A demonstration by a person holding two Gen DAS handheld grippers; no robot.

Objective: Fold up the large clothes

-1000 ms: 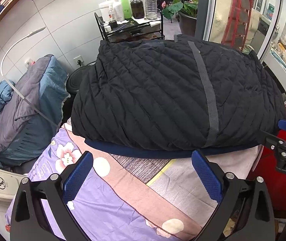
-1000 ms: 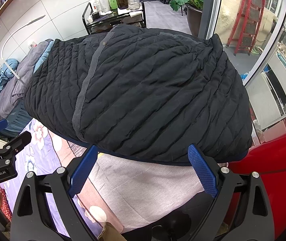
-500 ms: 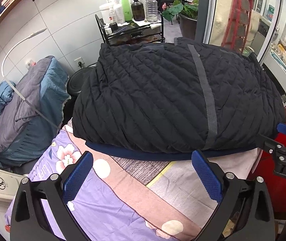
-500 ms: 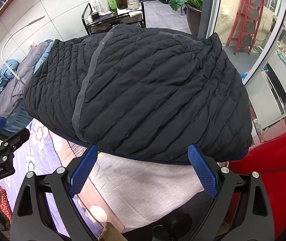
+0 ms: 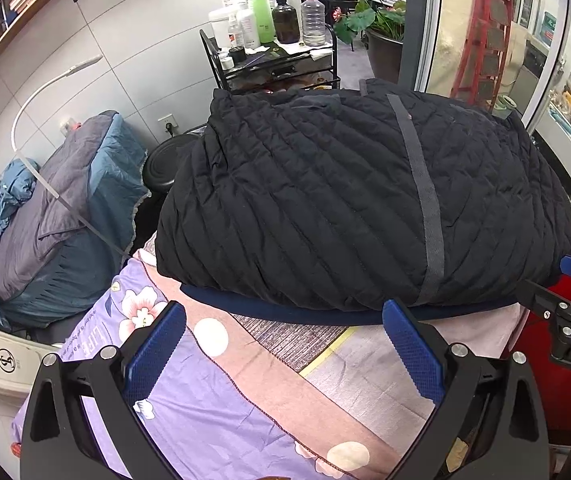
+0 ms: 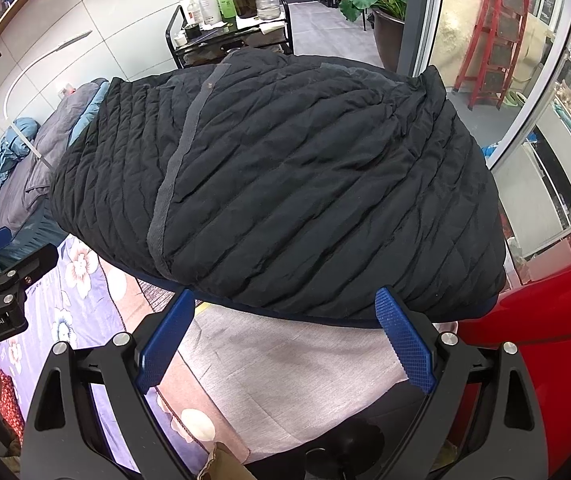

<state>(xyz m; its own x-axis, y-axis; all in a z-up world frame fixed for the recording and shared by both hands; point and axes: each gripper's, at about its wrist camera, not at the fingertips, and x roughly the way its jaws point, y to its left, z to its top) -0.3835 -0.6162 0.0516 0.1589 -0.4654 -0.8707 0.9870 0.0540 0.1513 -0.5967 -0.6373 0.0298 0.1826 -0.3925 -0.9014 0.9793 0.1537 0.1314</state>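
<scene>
A large black quilted jacket point(image 5: 345, 200) lies folded in a thick bundle on the cloth-covered table, with a grey strip down it and a navy hem along its near edge. It also shows in the right wrist view point(image 6: 285, 184). My left gripper point(image 5: 283, 344) is open and empty, just short of the near hem. My right gripper point(image 6: 285, 332) is open and empty, its fingertips close to the near hem. Each gripper shows at the edge of the other's view.
A floral purple and pink cloth point(image 5: 213, 412) covers the table. A pile of blue and grey bedding point(image 5: 57, 216) lies to the left. A black cart with bottles point(image 5: 269, 52) stands behind. A red object point(image 6: 545, 344) borders the right side.
Both grippers have drawn back slightly from the jacket, which sits a little farther off. Both stay open and empty; the jacket has not moved.
</scene>
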